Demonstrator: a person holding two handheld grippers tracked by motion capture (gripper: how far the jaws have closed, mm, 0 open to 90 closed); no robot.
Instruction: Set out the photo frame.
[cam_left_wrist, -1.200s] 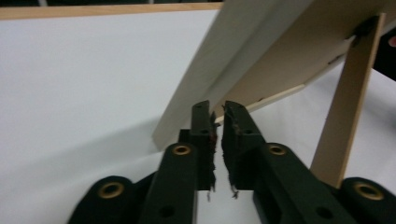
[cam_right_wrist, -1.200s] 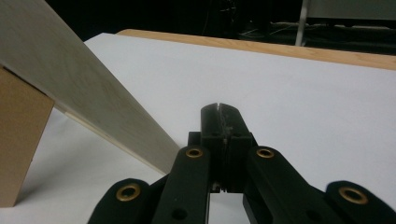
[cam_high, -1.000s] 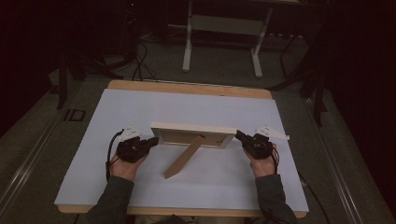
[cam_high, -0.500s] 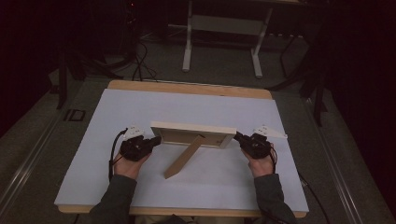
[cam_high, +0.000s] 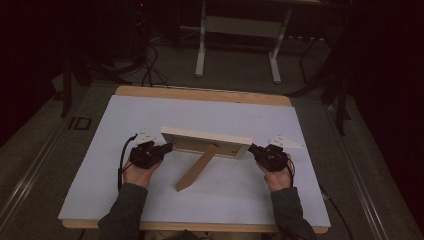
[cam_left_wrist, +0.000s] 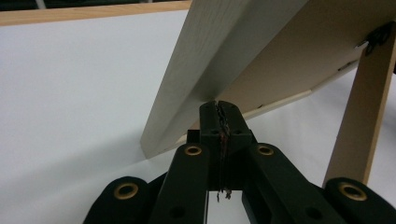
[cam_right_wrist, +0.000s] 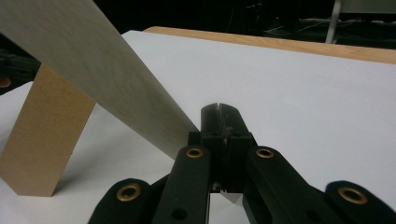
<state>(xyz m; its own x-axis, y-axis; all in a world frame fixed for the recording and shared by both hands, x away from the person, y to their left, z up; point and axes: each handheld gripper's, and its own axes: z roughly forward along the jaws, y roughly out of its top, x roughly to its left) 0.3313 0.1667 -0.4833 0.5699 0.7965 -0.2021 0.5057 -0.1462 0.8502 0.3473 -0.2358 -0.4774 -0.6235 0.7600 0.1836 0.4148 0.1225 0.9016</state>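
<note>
High view: the wooden picture frame (cam_high: 206, 142) stands at centre frame on the white table (cam_high: 150, 115), propped by its rear strut (cam_high: 197, 167), which angles toward the lower centre. My left gripper (cam_high: 162, 149) meets the frame's left end; my right gripper (cam_high: 254, 149) meets its right end. In the left gripper view, my jaws are pressed together at the frame's lower edge (cam_left_wrist: 196, 88); they appear to touch it rather than clamp it. In the right gripper view, my jaws are likewise together, beside the frame's corner (cam_right_wrist: 177, 128).
</note>
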